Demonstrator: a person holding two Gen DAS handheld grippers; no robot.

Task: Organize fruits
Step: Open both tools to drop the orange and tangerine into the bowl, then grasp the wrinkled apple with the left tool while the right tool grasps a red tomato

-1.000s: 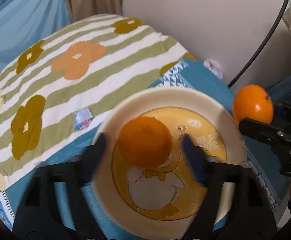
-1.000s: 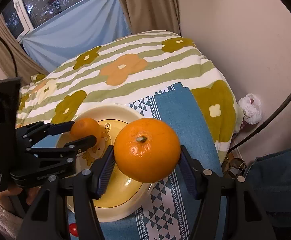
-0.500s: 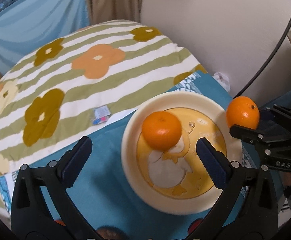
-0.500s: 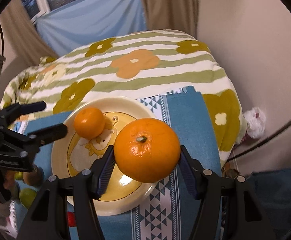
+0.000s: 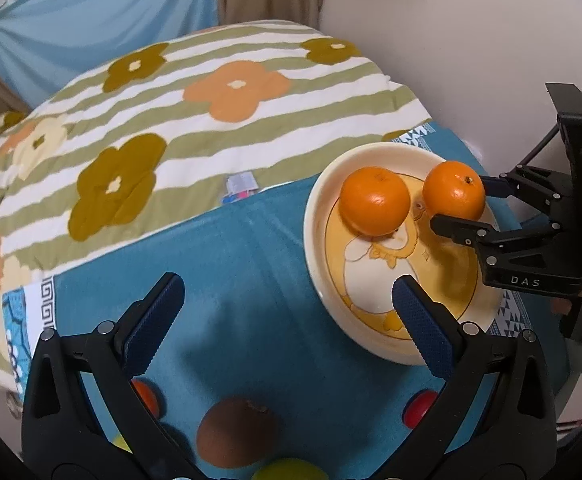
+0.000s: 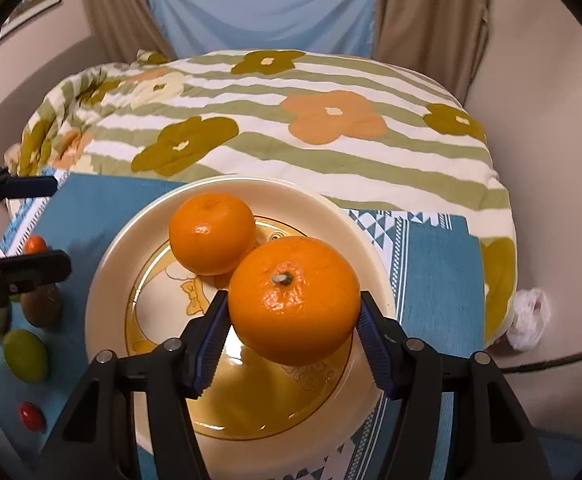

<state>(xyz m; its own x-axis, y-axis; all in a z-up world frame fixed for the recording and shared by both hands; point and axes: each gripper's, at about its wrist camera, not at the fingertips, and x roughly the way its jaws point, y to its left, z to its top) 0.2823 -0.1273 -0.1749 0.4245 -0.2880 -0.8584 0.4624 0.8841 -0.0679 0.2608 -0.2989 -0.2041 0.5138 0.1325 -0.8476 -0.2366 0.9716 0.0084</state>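
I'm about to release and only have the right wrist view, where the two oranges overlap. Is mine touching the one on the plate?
Observer: No. In the left wrist view the held orange sits beside the plate's orange with a clear gap between them.
Operator: What is the left tool doing?
Observer: The left tool is wide open and empty, mostly over the blue cloth on the near side of the plate.
Operator: Is there anything on the quilt that I can't see?
Observer: A small tag lies on the quilt, right at the cloth's edge.
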